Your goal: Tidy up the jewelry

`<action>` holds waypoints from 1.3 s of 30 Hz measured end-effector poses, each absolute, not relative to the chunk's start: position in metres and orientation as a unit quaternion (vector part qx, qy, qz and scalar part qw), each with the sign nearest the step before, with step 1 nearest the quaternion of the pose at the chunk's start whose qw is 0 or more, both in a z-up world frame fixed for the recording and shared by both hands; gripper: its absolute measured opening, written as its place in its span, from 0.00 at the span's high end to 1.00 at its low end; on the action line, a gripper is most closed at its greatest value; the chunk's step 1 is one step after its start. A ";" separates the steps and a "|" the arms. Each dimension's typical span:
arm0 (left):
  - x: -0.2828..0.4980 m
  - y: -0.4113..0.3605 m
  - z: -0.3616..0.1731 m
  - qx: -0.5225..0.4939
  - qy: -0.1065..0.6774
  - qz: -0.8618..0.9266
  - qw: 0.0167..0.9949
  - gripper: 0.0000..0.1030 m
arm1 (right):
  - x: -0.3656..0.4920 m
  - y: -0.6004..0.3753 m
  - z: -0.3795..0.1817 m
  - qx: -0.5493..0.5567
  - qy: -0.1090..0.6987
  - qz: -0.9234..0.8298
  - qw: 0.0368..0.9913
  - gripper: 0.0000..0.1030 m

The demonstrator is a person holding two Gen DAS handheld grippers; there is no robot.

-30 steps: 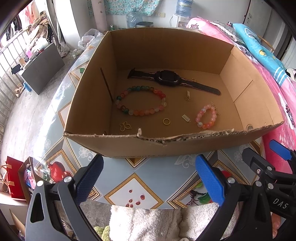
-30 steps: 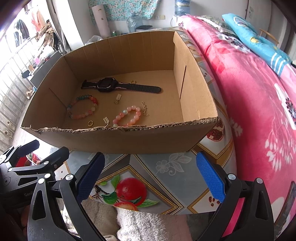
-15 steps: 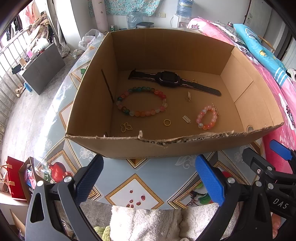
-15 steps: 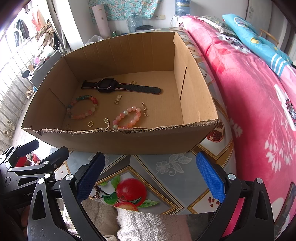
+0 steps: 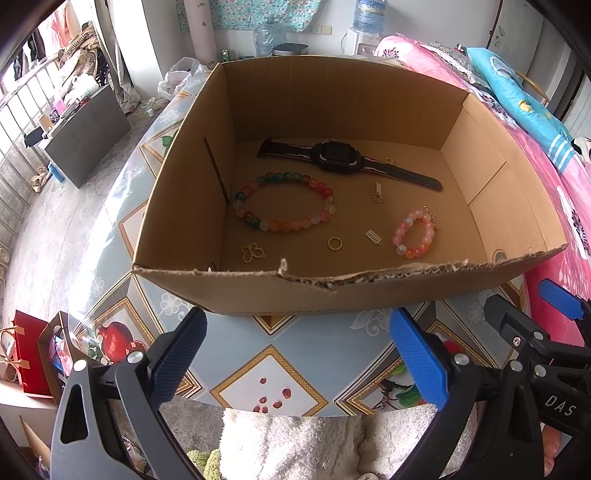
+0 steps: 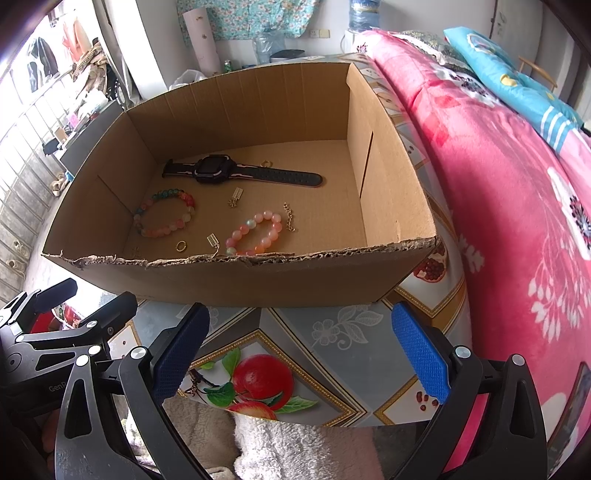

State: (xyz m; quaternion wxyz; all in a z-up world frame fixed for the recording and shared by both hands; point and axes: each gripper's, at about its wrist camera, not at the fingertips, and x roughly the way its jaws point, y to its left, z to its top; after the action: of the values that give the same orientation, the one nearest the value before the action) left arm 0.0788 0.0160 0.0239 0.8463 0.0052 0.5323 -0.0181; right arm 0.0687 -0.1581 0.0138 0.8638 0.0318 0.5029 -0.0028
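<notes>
A big cardboard box (image 5: 258,291) with a torn front edge is set on a table (image 5: 236,347) that is covered with a shiny blue cloth printed with gold diamonds and red fruit. The jewelry is spread on the floor of the box: a black watch (image 5: 338,157) is laid near the back wall, a long bracelet of many-colored beads (image 5: 284,223) is seen toward the left, and a small pink bracelet (image 5: 413,234) is placed toward the right. A gold ring (image 5: 335,243), a gold butterfly charm (image 5: 253,253) and a few other tiny gold bits (too small to name) are scattered between them. The left gripper (image 5: 295,354) is held in front of the box with its jaws spread wide and nothing between them. The right gripper (image 6: 299,347) is held the same way, wide and empty, just beside the left one. A pink flowered blanket (image 6: 517,192) is seen on the right, and a blue pillow (image 6: 517,85) is laid on it. A water jug (image 5: 367,16) is seen by the back wall, and a dark cabinet (image 5: 86,134) on the gray floor to the left.
</notes>
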 end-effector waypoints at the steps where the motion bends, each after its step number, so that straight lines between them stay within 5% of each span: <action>1: 0.079 0.016 0.024 0.005 0.533 -0.018 0.846 0.06 | 0.069 -0.158 0.014 0.032 0.503 -0.003 0.864 0.08; 39: 0.079 0.017 0.023 0.004 0.534 -0.017 0.845 0.06 | 0.067 -0.162 0.013 0.032 0.504 -0.002 0.863 0.08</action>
State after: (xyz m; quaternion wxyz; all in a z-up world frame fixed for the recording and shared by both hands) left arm 0.0787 0.0172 0.0232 0.8451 0.0037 0.5343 -0.0165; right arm 0.0673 -0.1623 0.0127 0.8632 0.0315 0.5038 -0.0015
